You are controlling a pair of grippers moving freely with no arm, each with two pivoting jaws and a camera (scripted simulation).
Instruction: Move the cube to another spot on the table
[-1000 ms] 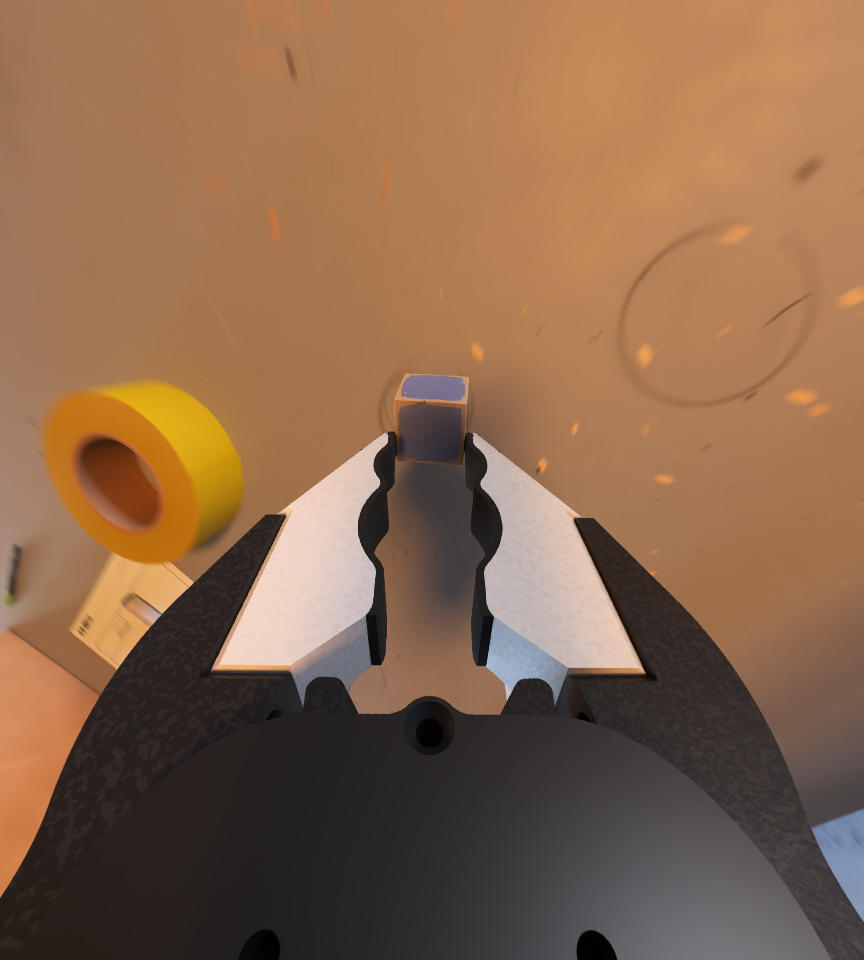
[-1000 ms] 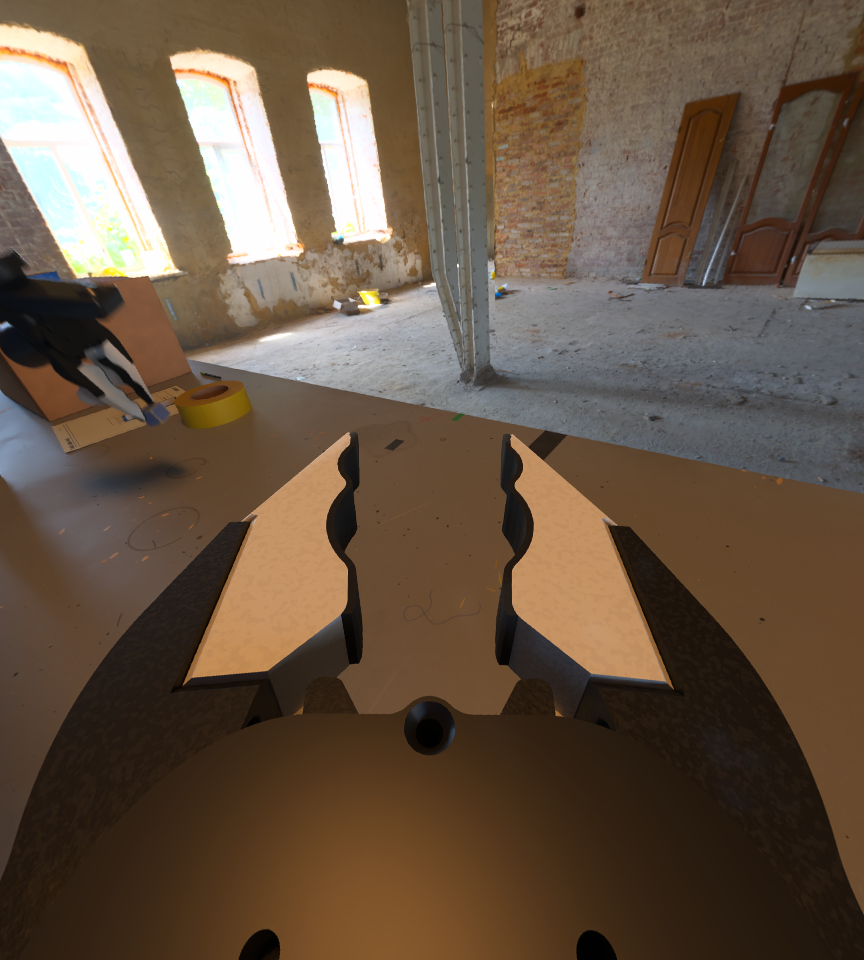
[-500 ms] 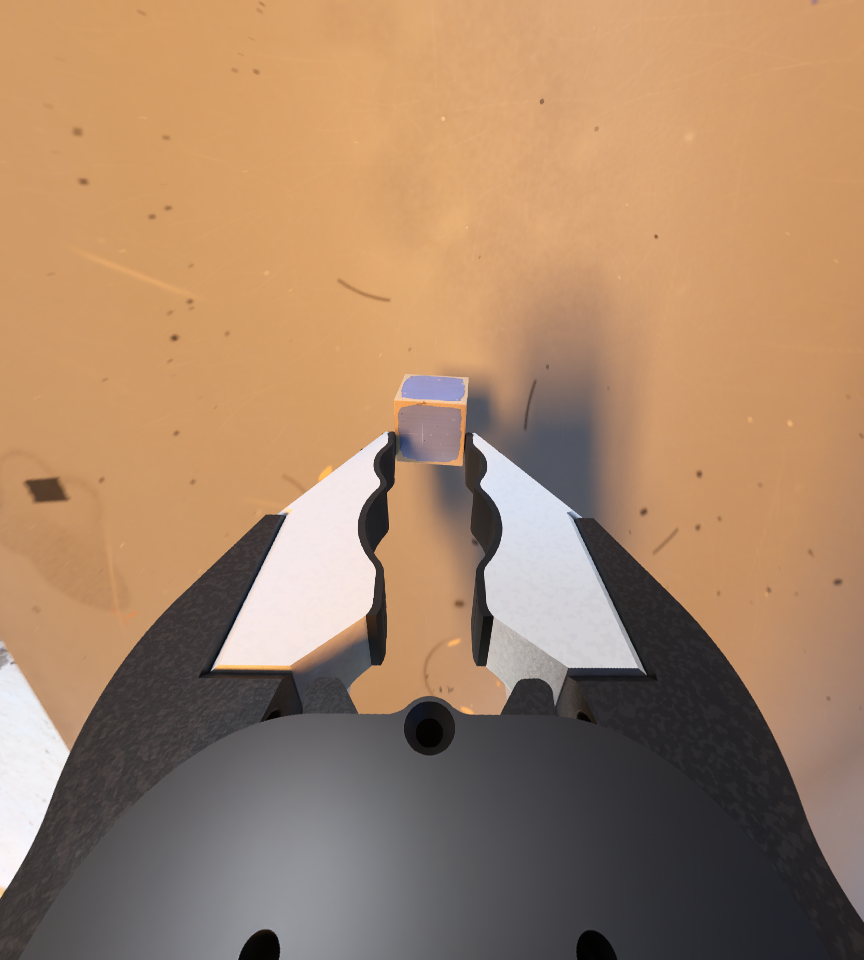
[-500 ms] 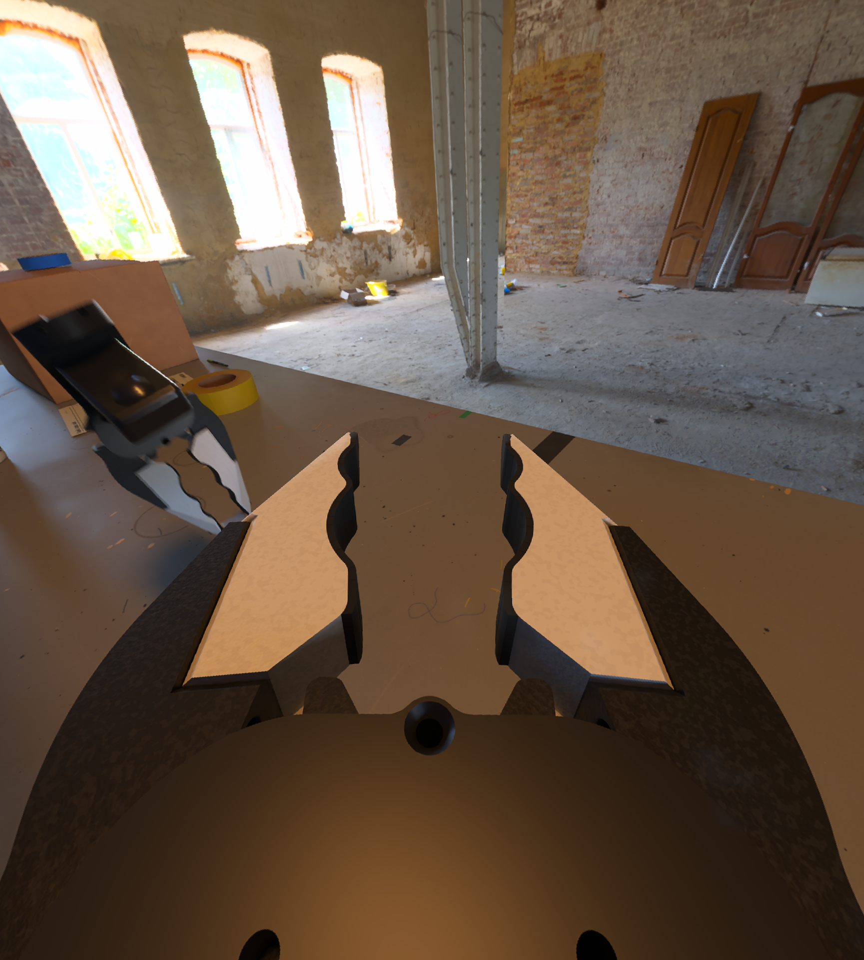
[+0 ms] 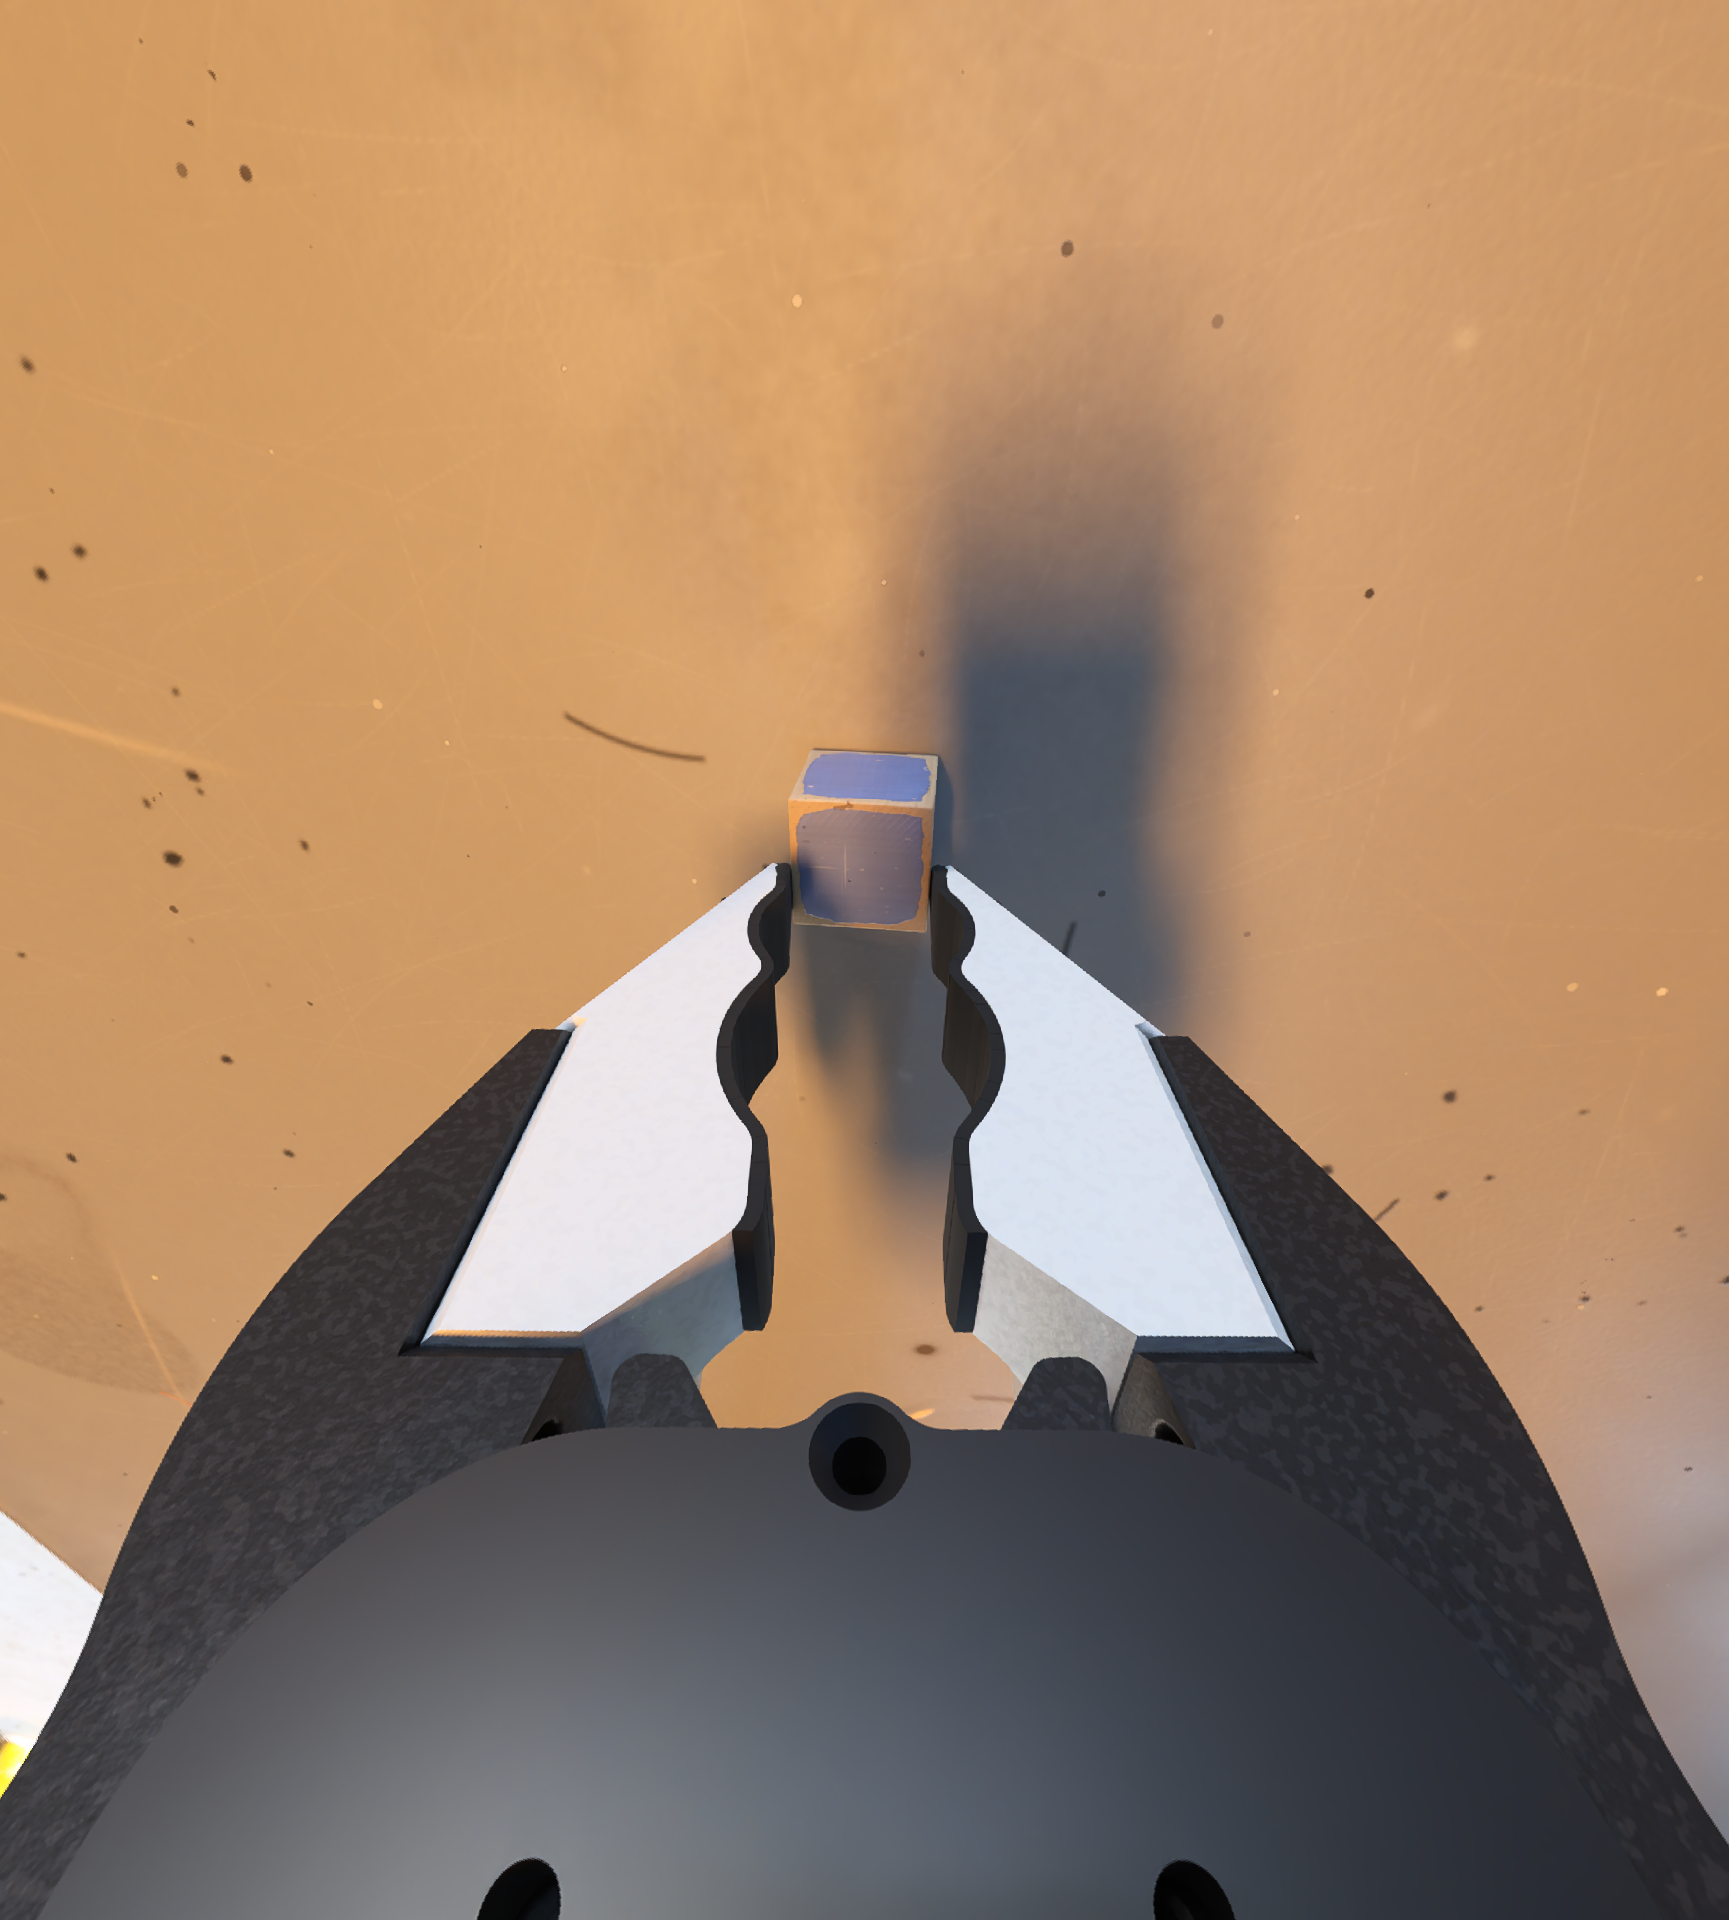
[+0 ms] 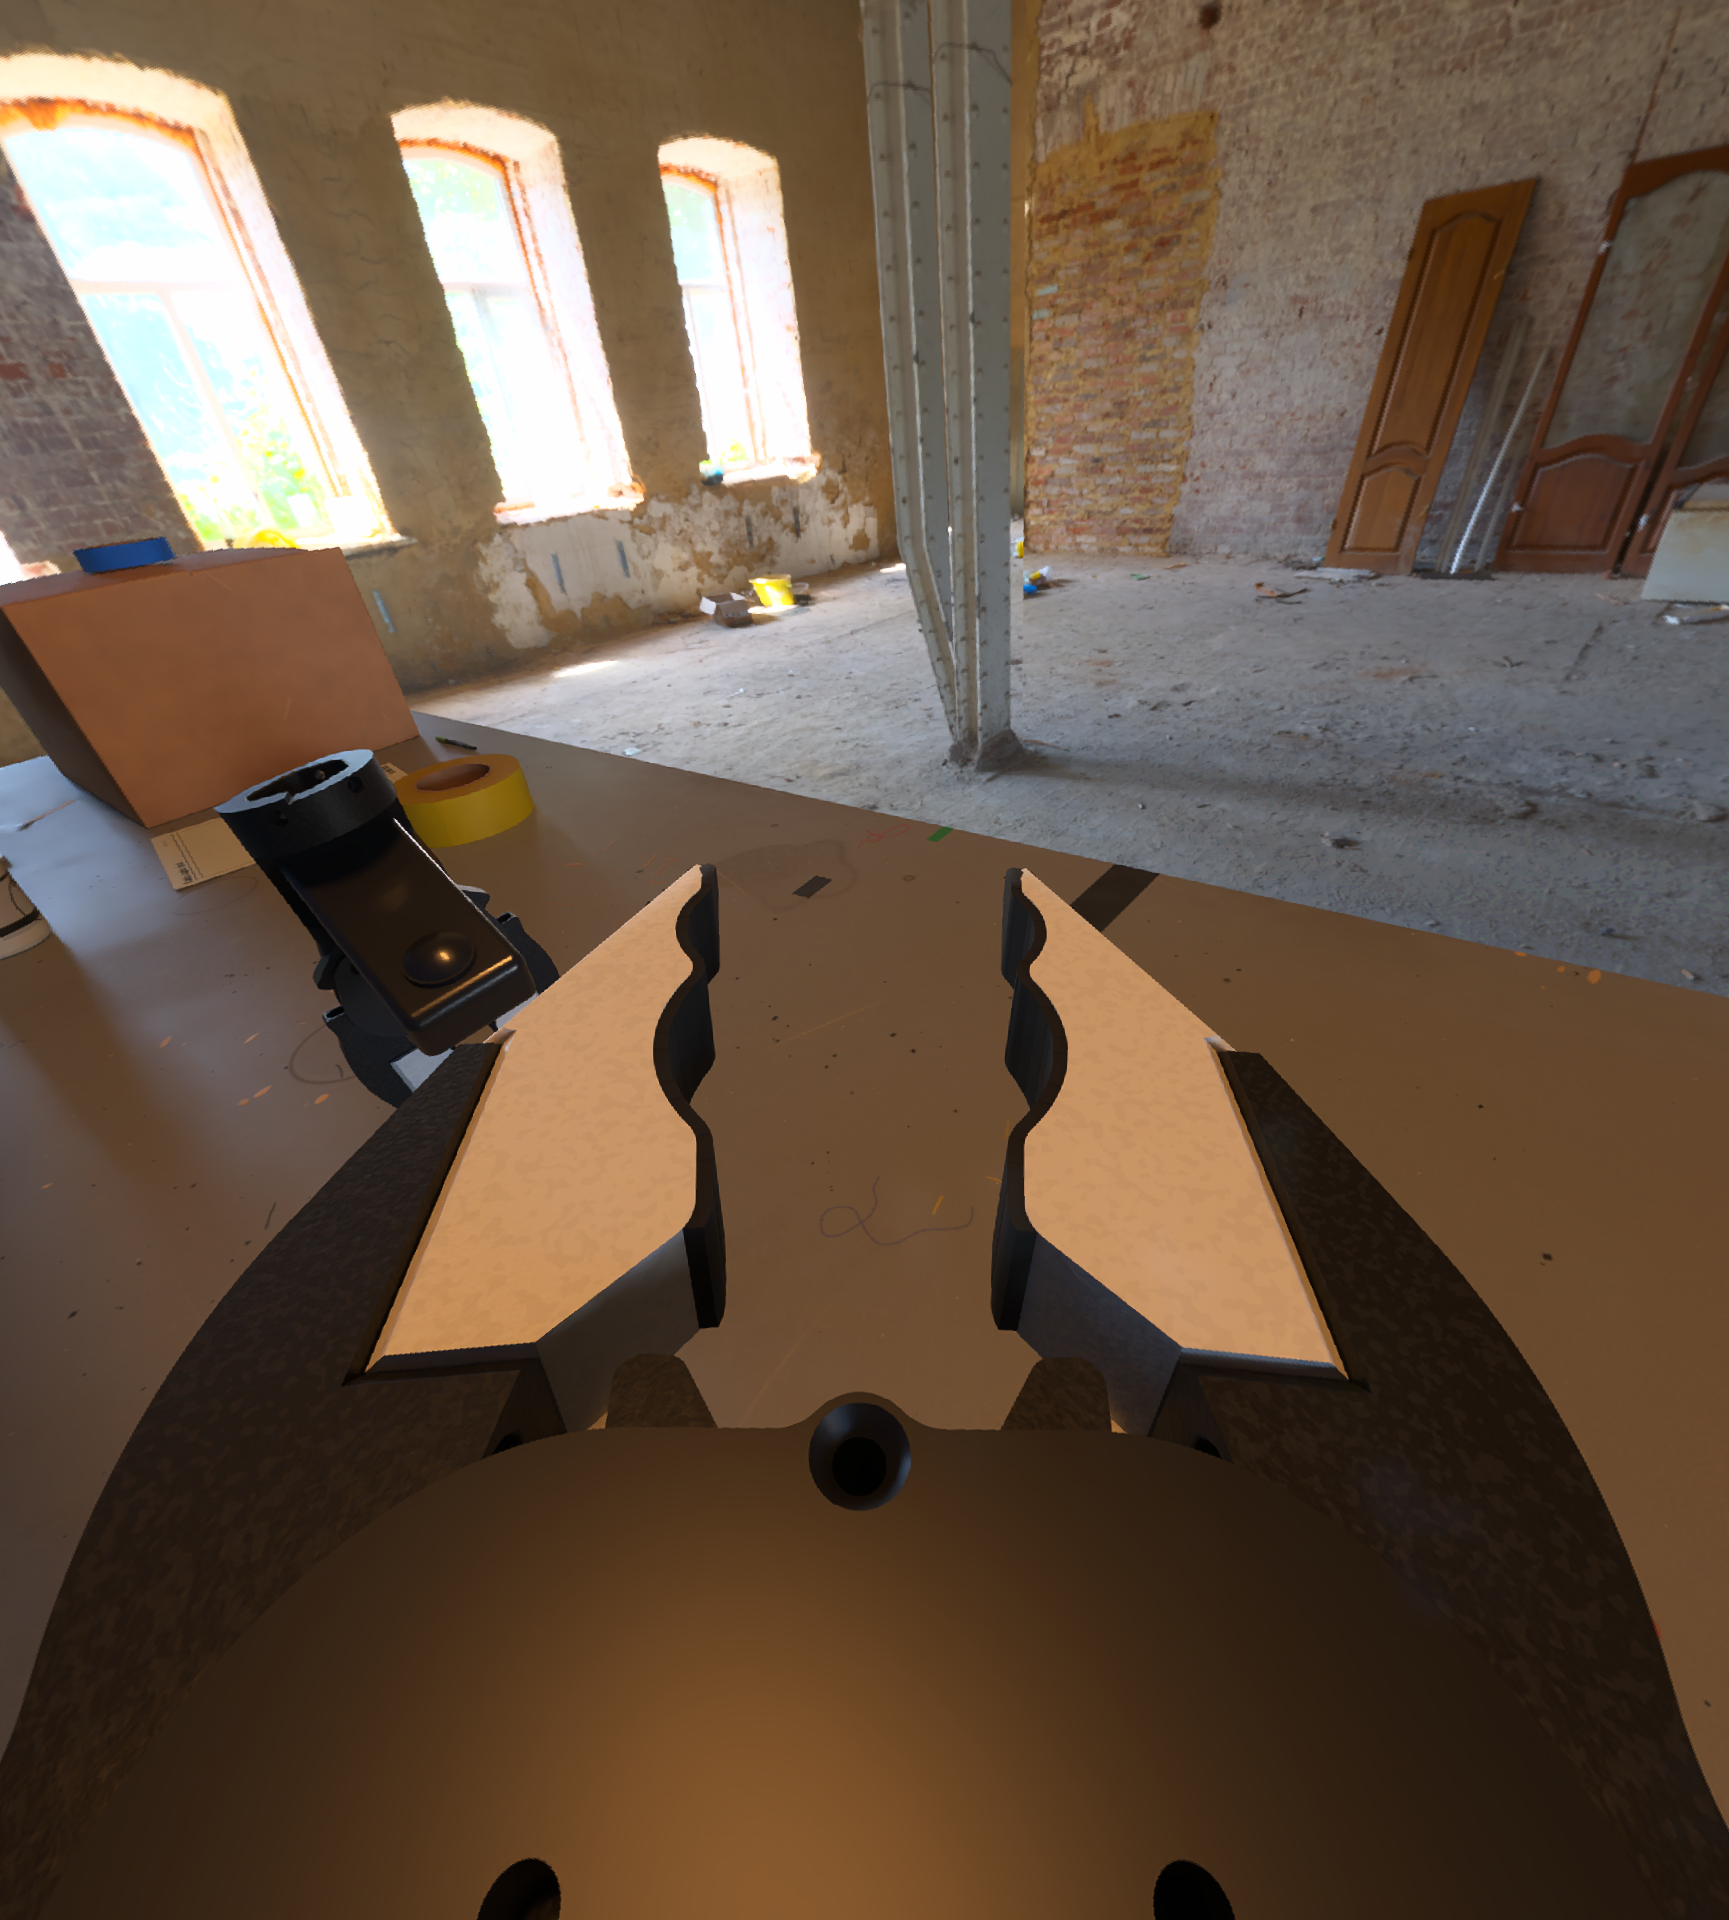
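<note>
Blue cube (image 5: 861, 847) shows only in left view, clamped.

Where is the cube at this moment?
In the left wrist view, the cube sits mid-frame, pinched between the tips of the left tongs, above the brown table.

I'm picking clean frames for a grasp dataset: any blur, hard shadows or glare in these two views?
Left wrist view: sharp; a dark soft-edged shadow falls on the tan table beside the small blue-faced wooden cube in the left gripper. Right wrist view: sharp, arched windows blown out, edges bowed.
</note>
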